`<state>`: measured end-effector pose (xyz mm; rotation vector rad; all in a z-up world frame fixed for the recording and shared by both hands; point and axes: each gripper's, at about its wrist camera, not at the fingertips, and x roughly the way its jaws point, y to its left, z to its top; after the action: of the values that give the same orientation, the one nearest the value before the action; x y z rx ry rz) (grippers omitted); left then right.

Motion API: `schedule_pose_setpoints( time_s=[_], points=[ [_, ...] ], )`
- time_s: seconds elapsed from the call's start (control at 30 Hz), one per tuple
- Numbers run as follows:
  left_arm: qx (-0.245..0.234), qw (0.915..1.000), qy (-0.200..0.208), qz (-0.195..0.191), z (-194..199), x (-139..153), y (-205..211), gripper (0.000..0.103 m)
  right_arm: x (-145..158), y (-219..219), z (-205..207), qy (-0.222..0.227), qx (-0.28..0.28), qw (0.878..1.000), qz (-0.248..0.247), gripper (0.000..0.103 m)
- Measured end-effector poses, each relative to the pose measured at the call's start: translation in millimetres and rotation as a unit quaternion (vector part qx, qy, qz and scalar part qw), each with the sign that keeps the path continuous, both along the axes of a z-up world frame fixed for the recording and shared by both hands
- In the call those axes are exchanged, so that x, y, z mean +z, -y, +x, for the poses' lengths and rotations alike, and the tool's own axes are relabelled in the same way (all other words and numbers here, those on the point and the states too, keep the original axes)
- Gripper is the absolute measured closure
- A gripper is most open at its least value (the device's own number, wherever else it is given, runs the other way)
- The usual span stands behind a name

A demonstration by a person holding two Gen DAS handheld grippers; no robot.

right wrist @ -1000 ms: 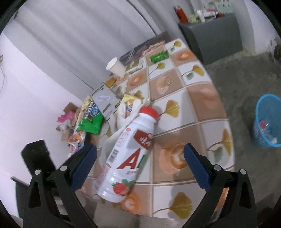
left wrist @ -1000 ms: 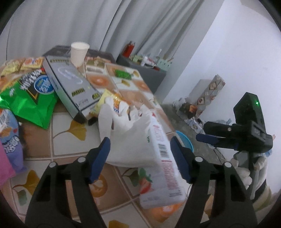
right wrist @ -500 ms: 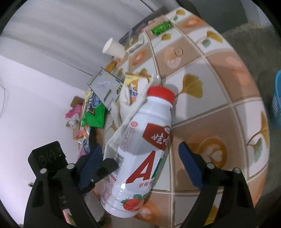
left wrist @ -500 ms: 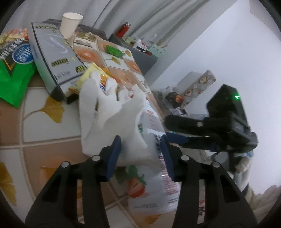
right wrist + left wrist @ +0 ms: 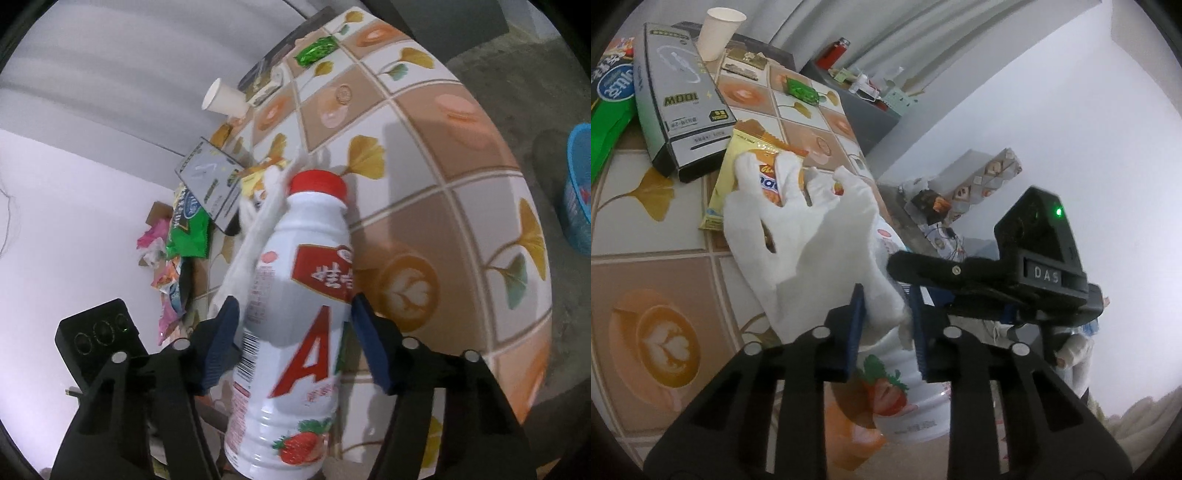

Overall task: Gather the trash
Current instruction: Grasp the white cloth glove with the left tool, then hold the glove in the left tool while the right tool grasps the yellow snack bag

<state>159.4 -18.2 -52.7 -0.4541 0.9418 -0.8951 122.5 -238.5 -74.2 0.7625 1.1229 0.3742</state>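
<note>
I have the left claw (image 5: 886, 328) pinched on the white glove's (image 5: 809, 236) cuff and the right claw (image 5: 295, 343) closing around the bottle (image 5: 295, 332) lying on the bench (image 5: 443, 206), so next I'd carry both to the far-right blue basket (image 5: 580, 206).

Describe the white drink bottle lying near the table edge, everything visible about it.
The white drink bottle looks like plastic, with a red screw cap, closed, a red label panel with white characters, a large red letter A, a barcode strip and a strawberry picture near its base. It lies on its side on the tiled table, cap pointing away from the camera. A white glove rests against its left side. The right hand-held gripper straddles its middle, blue pads close to both sides; contact is unclear.
</note>
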Motion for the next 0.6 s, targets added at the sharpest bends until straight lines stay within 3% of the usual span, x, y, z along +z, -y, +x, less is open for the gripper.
schedule_pose_setpoints(
  time_s=[0.03,0.23,0.6],
  points=[
    [0.003,1.0,-0.001,-0.004,0,0,-1,0.096,-1,2,-1,0.0,-0.002,1.0,0.002,0.041],
    [0.047,0.9988,0.009,0.003,0,6,-23,0.097,7,4,-3,0.015,-0.005,0.999,-0.028,0.041],
    [0.139,0.9857,0.092,-0.021,-12,47,-84,0.097,58,8,32,0.075,0.011,0.991,-0.113,0.041]
  ],
)
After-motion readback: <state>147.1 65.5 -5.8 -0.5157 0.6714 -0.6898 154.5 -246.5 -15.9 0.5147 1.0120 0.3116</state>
